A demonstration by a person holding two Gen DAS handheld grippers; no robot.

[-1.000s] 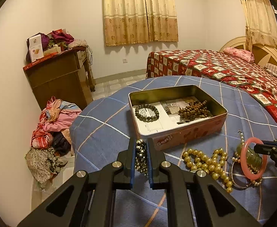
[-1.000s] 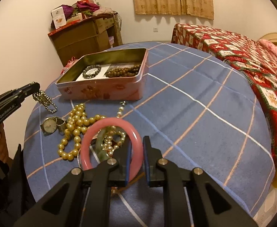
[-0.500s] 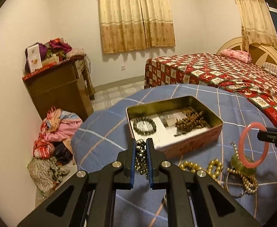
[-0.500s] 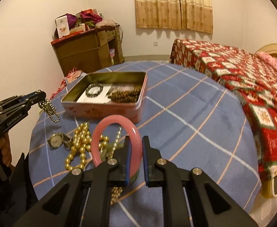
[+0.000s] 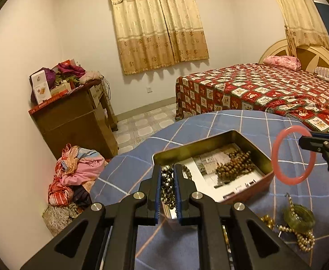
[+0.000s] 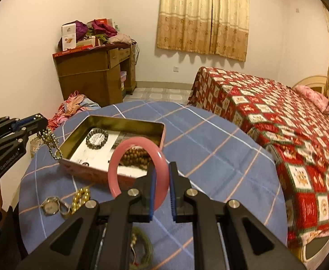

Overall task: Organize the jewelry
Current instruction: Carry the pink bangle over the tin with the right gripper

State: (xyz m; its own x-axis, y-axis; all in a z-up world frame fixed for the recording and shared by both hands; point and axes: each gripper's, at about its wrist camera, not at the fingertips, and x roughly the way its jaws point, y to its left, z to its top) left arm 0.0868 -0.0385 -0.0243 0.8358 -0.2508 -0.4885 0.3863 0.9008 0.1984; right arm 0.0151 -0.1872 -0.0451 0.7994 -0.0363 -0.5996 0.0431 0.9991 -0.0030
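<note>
My left gripper point(image 5: 167, 174) is shut on a metallic bead bracelet point(image 5: 167, 180), held over the near left corner of the open pink tin point(image 5: 247, 141). From the right wrist view the bracelet point(image 6: 49, 140) dangles at the tin's left end point(image 6: 110, 121). My right gripper point(image 6: 162, 168) is shut on a pink bangle point(image 6: 119, 157), raised just right of the tin; it also shows in the left wrist view point(image 5: 294, 155). Inside the tin lie a dark bead bracelet point(image 6: 97, 138) and brown wooden beads point(image 5: 234, 166).
On the blue checked tablecloth point(image 6: 209, 139) lie a wristwatch point(image 6: 49, 205), gold beads point(image 6: 80, 198), a green jade bangle point(image 5: 298, 217) and a pearl string point(image 5: 304, 240). A bed point(image 6: 277, 112) is to the right, a wooden desk point(image 6: 92, 74) and clothes pile point(image 5: 74, 175) to the left.
Both grippers have risen and moved toward the tin. The bead bracelet now hangs over the tin's left corner, and the pink bangle has lifted off the jewelry pile.
</note>
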